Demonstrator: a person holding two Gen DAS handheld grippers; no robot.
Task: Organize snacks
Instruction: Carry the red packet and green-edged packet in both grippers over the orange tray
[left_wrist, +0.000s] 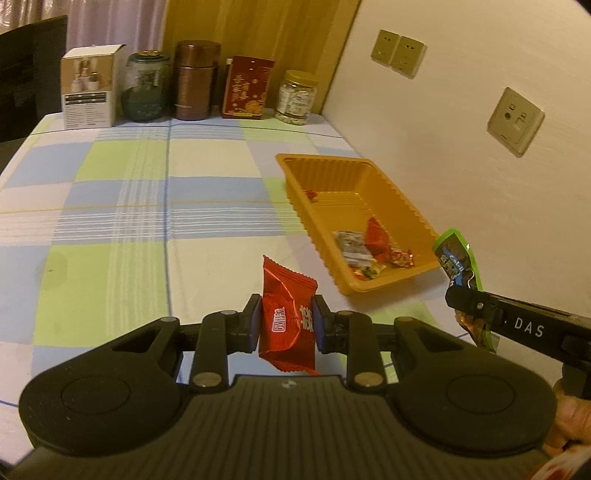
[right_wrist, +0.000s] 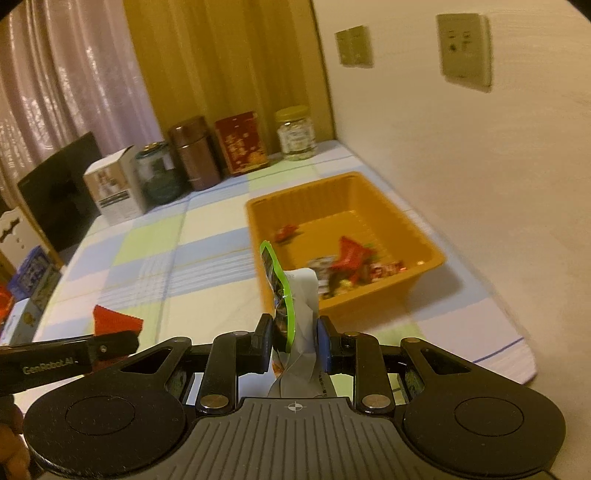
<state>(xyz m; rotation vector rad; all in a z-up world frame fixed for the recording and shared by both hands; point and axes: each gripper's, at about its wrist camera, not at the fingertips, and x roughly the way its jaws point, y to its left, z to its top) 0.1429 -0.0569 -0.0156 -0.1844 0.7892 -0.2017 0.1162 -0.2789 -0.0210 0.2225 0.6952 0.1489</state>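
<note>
Far edge of surface (left_wrist: 110, 206), left to right: white box (left_wrist: 90, 88), glass jar (left_wrist: 146, 88), brown canister (left_wrist: 195, 79), red tin (left_wrist: 245, 88), plastic jar (left_wrist: 297, 98). Left hand-held gripper (left_wrist: 286, 319) pinches red snack packet (left_wrist: 288, 314). Orange tray (left_wrist: 406, 210) right, holding snacks. Right hand-held gripper (right_wrist: 293, 341) clamps green-edged packet (right_wrist: 280, 295), near tray's near-left rim.

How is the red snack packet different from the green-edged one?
The red snack packet is plain red with white writing; the green-edged packet has a green border and a grey back. The left gripper pinches the red one, the right gripper the green-edged one. Both are held above the table.
</note>
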